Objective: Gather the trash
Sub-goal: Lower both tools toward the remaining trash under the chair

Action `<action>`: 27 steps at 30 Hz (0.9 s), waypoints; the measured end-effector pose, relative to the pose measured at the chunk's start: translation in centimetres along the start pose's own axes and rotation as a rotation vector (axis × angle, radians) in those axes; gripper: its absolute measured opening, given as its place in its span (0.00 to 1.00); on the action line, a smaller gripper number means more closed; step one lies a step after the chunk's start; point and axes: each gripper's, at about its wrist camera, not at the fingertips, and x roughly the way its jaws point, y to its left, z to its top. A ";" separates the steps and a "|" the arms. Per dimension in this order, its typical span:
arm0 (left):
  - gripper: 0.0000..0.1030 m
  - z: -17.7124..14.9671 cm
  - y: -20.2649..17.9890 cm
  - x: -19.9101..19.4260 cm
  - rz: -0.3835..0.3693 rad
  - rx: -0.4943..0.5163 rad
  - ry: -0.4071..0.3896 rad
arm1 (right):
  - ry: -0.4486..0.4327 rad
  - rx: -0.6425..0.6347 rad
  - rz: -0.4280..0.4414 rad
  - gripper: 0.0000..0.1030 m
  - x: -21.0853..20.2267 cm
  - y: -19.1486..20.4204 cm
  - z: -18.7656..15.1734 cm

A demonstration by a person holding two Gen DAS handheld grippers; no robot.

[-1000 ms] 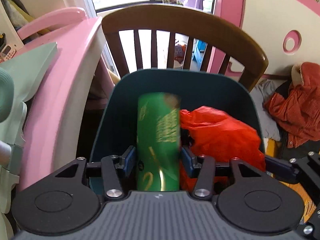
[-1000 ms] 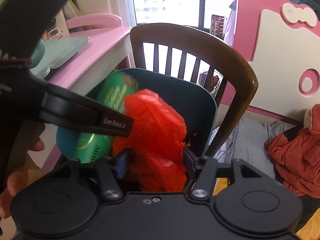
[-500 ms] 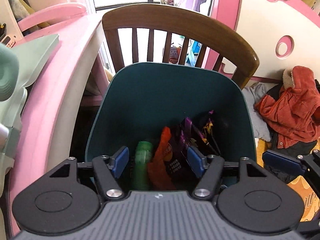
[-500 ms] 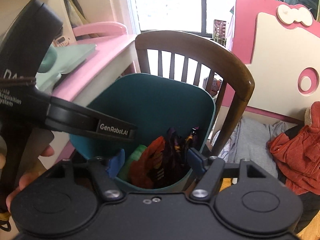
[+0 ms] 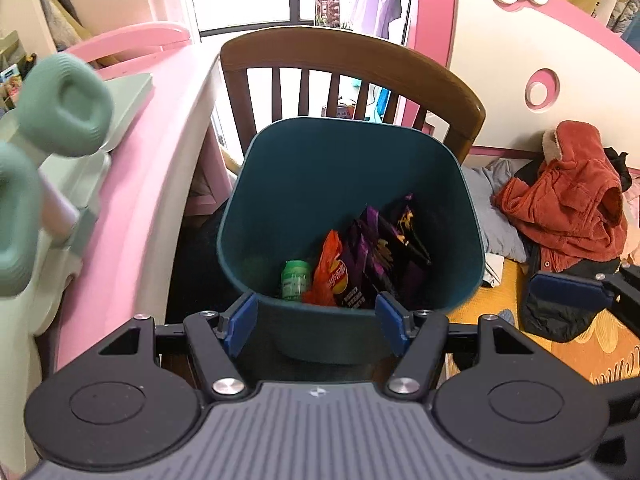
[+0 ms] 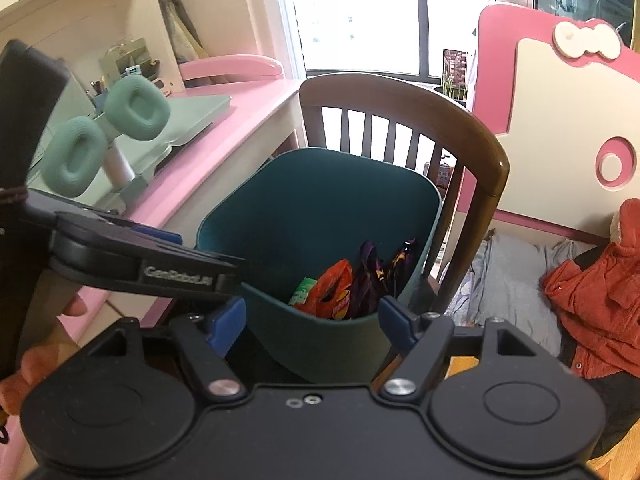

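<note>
While both of our grippers hang above the near rim of the dark teal plastic waste bin (image 5: 340, 176), neither holds anything. Our left gripper (image 5: 316, 322) has its blue-padded jaws spread wide, with only the bin's front wall between them. Our right gripper (image 6: 310, 326) is likewise spread apart and empty, its blue pads framing the bin's near edge from a spot a little further to the right.

Down at the bottom of the bin we see the collected trash: a green cylindrical snack can (image 5: 296, 280) lying toward the left, an orange-red crisp packet (image 5: 332, 276) leaning just beside it, and several crumpled purple-and-black foil wrappers (image 5: 384, 240) bunched against the right side. From the right wrist view the same items show in the same order: the can (image 6: 304, 290), the crisp packet (image 6: 334, 292) and the wrappers (image 6: 380, 268).

Behind the bin stands a brown wooden chair with a slatted back (image 5: 352, 64), and the bin appears to rest on its seat. To the left runs a pink-topped desk (image 5: 160, 148) carrying a pale green headphone set on a stand (image 6: 108, 136). To the right, an orange-red corduroy jacket (image 5: 568, 200) lies rumpled on grey cloth, below a pink and cream headboard (image 5: 532, 56).
</note>
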 end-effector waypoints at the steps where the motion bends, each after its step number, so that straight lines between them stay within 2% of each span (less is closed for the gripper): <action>1: 0.63 -0.4 0.1 -0.4 0.001 0.002 -0.003 | -0.002 0.003 0.004 0.74 -0.3 0.1 -0.3; 5: 0.63 -2.2 0.4 -1.9 0.001 0.002 -0.014 | -0.017 0.020 0.026 0.76 -1.5 0.3 -1.5; 8: 0.73 -3.7 1.1 -2.7 -0.002 -0.016 -0.023 | -0.024 0.028 0.045 0.78 -2.3 0.8 -2.7; 11: 0.74 -5.3 1.7 -3.2 0.000 -0.030 -0.023 | -0.024 0.023 0.068 0.82 -2.7 1.3 -3.9; 14: 0.74 -7.1 2.3 -3.3 0.003 -0.051 -0.021 | -0.020 0.024 0.085 0.88 -2.8 1.9 -5.3; 16: 0.74 -8.2 2.7 -3.3 0.005 -0.067 -0.018 | -0.015 0.028 0.080 0.99 -2.6 2.3 -6.3; 17: 0.74 -8.8 2.9 -3.2 0.005 -0.075 -0.014 | -0.014 0.034 0.079 1.00 -2.5 2.4 -6.8; 27: 0.80 -14.7 3.7 -0.3 -0.015 -0.147 0.051 | 0.047 0.074 0.097 1.00 0.4 3.0 -11.4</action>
